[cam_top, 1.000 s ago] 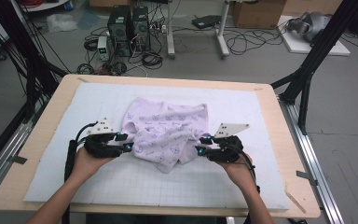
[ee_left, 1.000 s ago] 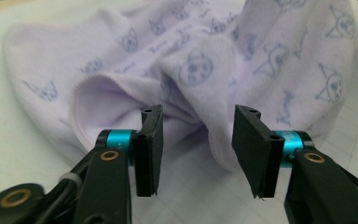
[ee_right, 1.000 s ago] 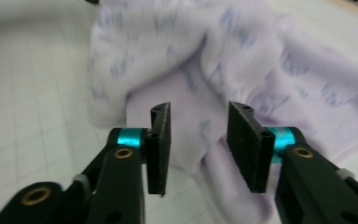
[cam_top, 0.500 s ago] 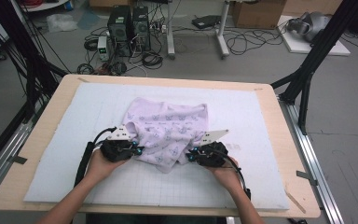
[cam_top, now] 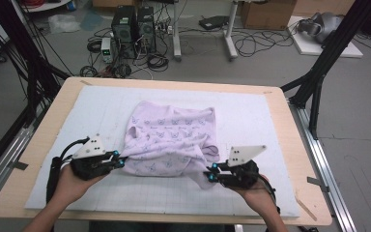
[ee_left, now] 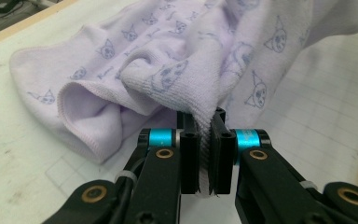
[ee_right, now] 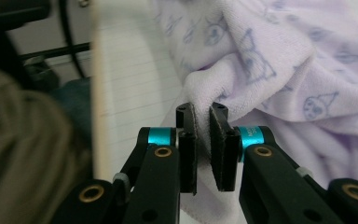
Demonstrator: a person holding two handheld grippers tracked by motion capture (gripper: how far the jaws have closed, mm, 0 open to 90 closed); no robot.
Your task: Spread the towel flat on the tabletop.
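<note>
The lilac towel (cam_top: 174, 140) lay crumpled mid-table on the white mat (cam_top: 251, 111); the left gripper (cam_top: 121, 160) had just closed, pinching its near left edge; the right gripper (cam_top: 211, 174) likewise pinched what seemed the near right corner.

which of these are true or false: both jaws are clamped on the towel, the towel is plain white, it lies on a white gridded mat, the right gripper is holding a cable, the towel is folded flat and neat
1. Both grippers are clamped on the towel. True: the left gripper and the right gripper each pinch an edge of the lilac towel.
2. The towel is plain white. False: it is lilac with small cat faces printed on it.
3. It lies on a white gridded mat. True: the mat covers the wooden table.
4. The right gripper holds a cable. False: it grips towel fabric.
5. The towel is folded flat and neat. False: it is bunched and creased.
</note>
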